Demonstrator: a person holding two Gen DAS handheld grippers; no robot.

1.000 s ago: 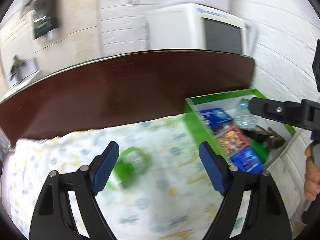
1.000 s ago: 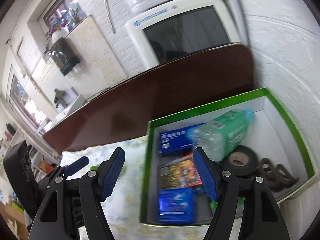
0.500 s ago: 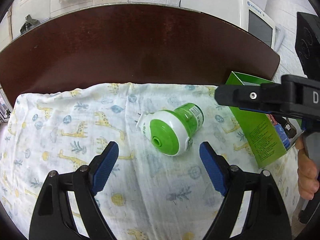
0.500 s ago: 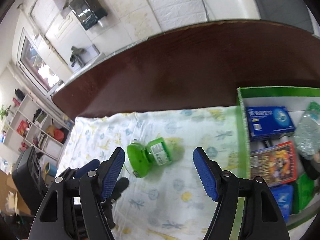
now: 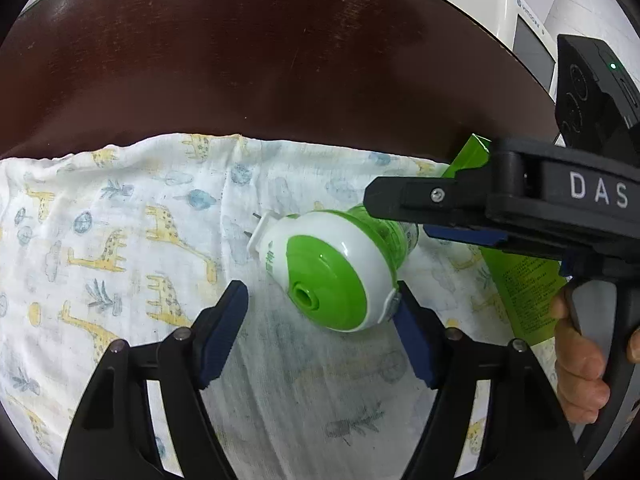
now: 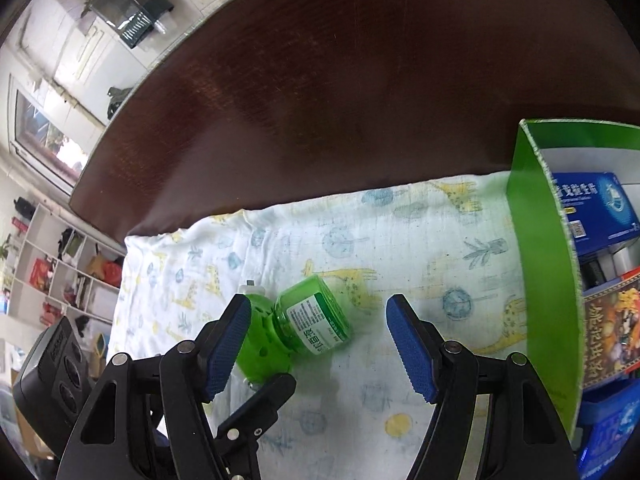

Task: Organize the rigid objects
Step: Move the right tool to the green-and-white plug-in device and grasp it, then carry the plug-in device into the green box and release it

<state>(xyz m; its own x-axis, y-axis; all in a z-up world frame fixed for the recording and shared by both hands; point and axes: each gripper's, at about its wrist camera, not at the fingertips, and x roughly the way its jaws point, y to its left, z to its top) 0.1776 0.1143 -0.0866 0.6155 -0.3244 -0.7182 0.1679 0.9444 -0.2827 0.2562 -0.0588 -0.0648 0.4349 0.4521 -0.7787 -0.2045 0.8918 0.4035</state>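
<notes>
Fingers spread on both grippers – left (image 5: 320, 332) maybe touching vaporizer (image 5: 328, 268); only rt view shows box (image 6: 536, 264) contents.

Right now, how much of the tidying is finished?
Mostly done: the green box already holds several packs. In hand: the left gripper and right gripper, both open, flank the green plug-in bottle lying on the giraffe cloth. Left: grasping and boxing it.
</notes>
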